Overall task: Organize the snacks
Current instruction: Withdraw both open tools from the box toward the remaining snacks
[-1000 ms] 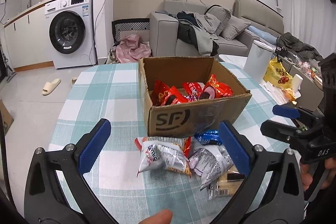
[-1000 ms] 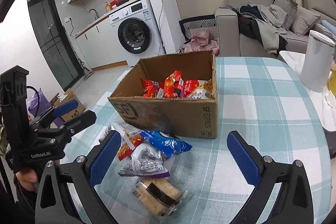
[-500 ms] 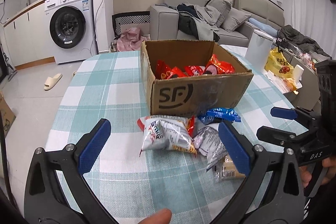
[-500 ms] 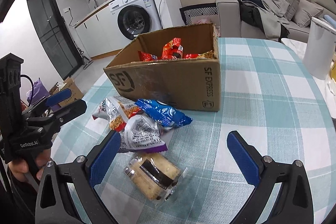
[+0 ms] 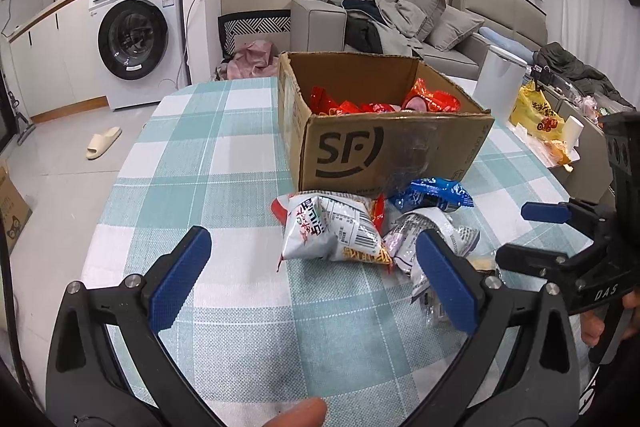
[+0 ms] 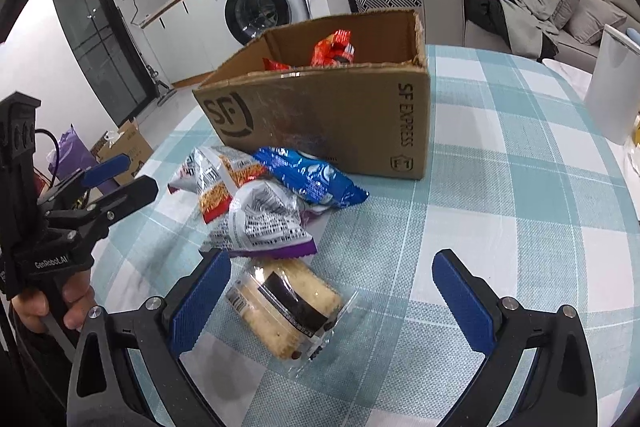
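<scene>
A cardboard SF box (image 5: pixel 392 151) (image 6: pixel 332 123) holds red snack packs (image 5: pixel 380 103). In front of it lie a white-and-orange noodle snack bag (image 5: pixel 332 231) (image 6: pixel 218 179), a blue packet (image 5: pixel 432 193) (image 6: pixel 312 177), a silver-and-purple bag (image 5: pixel 424 243) (image 6: pixel 260 223) and a clear-wrapped cracker pack (image 6: pixel 286 311). My left gripper (image 5: pixel 312 279) is open and empty, just short of the noodle bag. My right gripper (image 6: pixel 332 303) is open and empty, its fingers on either side of the cracker pack, close above the table.
The table has a teal checked cloth (image 5: pixel 224 155) (image 6: pixel 500 187). A white cylinder container (image 6: pixel 612 87) (image 5: pixel 500 87) stands at the right past the box. A yellow bag (image 5: pixel 536 115) lies beyond it. A washing machine (image 5: pixel 136 35) and sofa (image 5: pixel 400 19) are behind.
Both grippers have dropped lower and moved closer to the loose snacks; the box and packets look larger. The right gripper now straddles the cracker pack. Both stay open.
</scene>
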